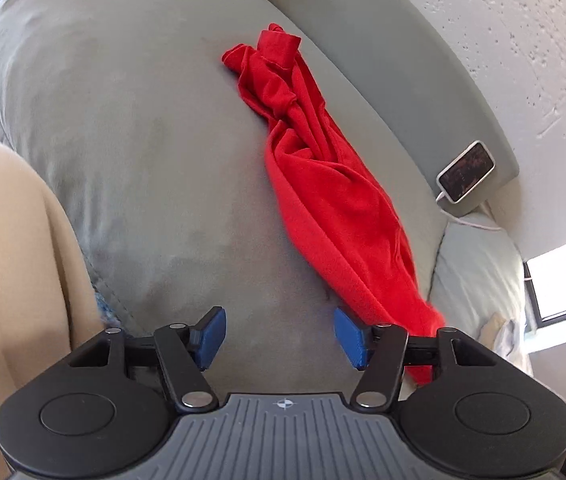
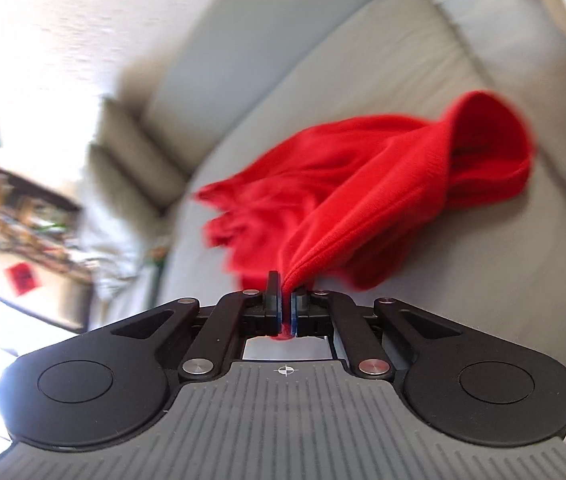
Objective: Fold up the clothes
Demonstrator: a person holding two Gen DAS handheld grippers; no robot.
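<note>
Left wrist view looks down from above the grey sofa (image 1: 143,160); the red shirt (image 1: 323,184) runs toward one o'clock. Right wrist view sits low, close behind that shirt (image 2: 363,200), sharing the sofa (image 2: 463,300).

The left gripper (image 1: 280,336) hangs over a grey sofa cushion (image 1: 131,128), its blue-padded jaws spread wide with only bare cushion between them. A red garment (image 1: 323,176) lies bunched into a long twisted rope on that cushion, running from near the sofa's backrest (image 1: 383,60) down to the gripper, where its near end passes just behind the right-hand jaw. Beyond the garment, on the sofa's ledge, a phone (image 1: 466,172) lies with a white cable plugged in. A beige trouser leg (image 1: 7,264) sits on the garment's far side from the phone.
</note>
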